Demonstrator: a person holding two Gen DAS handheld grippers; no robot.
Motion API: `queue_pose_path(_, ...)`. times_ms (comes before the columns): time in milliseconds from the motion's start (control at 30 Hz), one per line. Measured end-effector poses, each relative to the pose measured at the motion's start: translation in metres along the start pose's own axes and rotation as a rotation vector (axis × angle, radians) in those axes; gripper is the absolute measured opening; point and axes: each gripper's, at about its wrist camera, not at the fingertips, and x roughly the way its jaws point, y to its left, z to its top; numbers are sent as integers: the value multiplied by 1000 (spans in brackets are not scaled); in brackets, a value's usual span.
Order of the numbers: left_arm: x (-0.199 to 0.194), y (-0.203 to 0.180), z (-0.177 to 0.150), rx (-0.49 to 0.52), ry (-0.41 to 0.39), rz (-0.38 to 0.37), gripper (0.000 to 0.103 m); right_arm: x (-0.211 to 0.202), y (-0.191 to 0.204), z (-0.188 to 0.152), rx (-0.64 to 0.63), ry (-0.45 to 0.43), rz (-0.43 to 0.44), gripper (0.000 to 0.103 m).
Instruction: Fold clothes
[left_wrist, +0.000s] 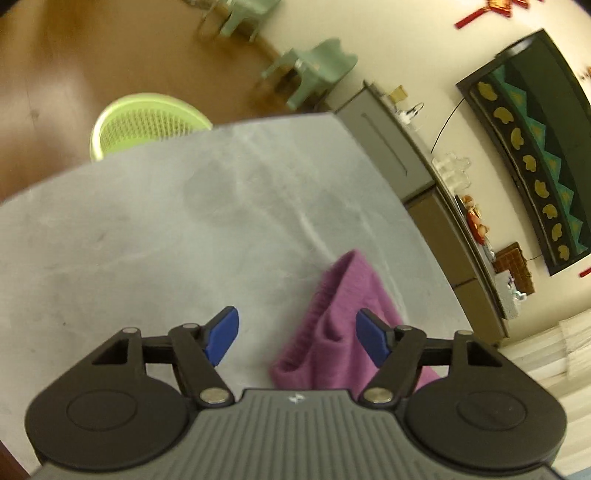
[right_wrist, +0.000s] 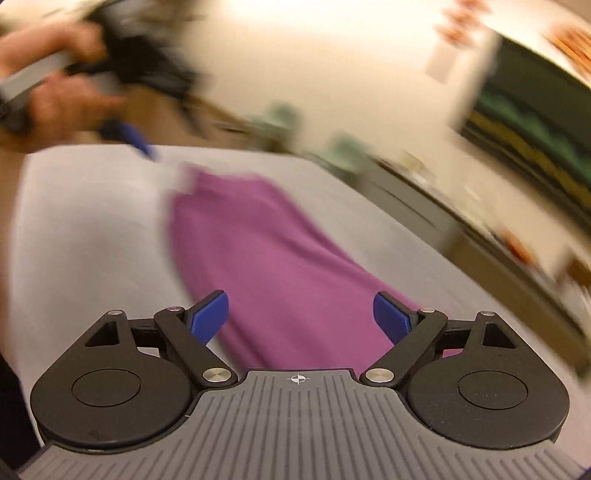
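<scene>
A purple knitted garment lies stretched out on the grey table, running away from me in the blurred right wrist view. My right gripper hovers open above its near end, holding nothing. In the left wrist view one bunched end of the same purple garment pokes up between the blue pads. My left gripper is open over it with nothing gripped. That left gripper also shows at the far left of the right wrist view, held in a person's hand.
A green mesh basket stands on the brown floor past the table's far edge. Pale green chairs and a grey sideboard with small items line the wall. The table spreads bare to the left of the garment.
</scene>
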Motion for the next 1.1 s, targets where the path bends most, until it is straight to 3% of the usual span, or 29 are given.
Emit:
queue_pose_path(167, 23, 25, 0, -77, 93, -63, 75, 52, 42, 35, -64, 13, 66, 86)
queue_pose_path(200, 27, 26, 1, -83, 103, -70, 75, 62, 50, 42, -77, 16, 79, 80)
queue_pose_path(300, 42, 18, 3, -65, 133, -96, 78, 93, 75, 63, -116, 24, 119, 16)
queue_pose_path(333, 45, 16, 3, -62, 143, -106, 79, 103, 84, 70, -129, 27, 132, 14)
queue_pose_path(500, 71, 7, 5, -102, 176, -251, 91, 81, 64, 80, -66, -40, 104, 9)
queue_pose_path(600, 91, -4, 2, -112, 221, -316, 92, 70, 55, 77, -24, -46, 142, 9)
queue_pose_path(667, 103, -11, -2, -82, 245, -297, 80, 72, 55, 74, -25, -38, 172, 9)
queue_pose_path(700, 108, -14, -4, -67, 250, -277, 52, 70, 46, 71, -2, -36, 177, 10)
queue_pose_path(733, 111, -15, -5, -51, 242, -238, 39, 68, 34, 68, 31, -35, 177, 19)
queue_pose_path(767, 113, -16, -6, -38, 235, -210, 38, 66, 22, 64, 64, -34, 177, 34)
queue_pose_path(800, 113, -15, -6, -34, 231, -206, 34, 64, 10, 61, 97, -32, 178, 64)
queue_pose_path(833, 112, -14, -6, -33, 226, -201, 33, 62, -2, 57, 130, -31, 178, 80)
queue_pose_path(867, 110, -13, -4, -38, 218, -198, 32, 60, -14, 54, 164, -30, 178, 82)
queue_pose_path(967, 103, -21, -1, -7, 189, -183, 31, 53, -50, 44, 263, -26, 178, 72)
queue_pose_path(1033, 94, -34, -6, 51, 164, -154, 31, 67, -79, 43, 355, 48, 95, 44)
queue_pose_path(1100, 81, -51, -16, 134, 126, -122, 30, 94, -105, 35, 451, 166, 31, 31)
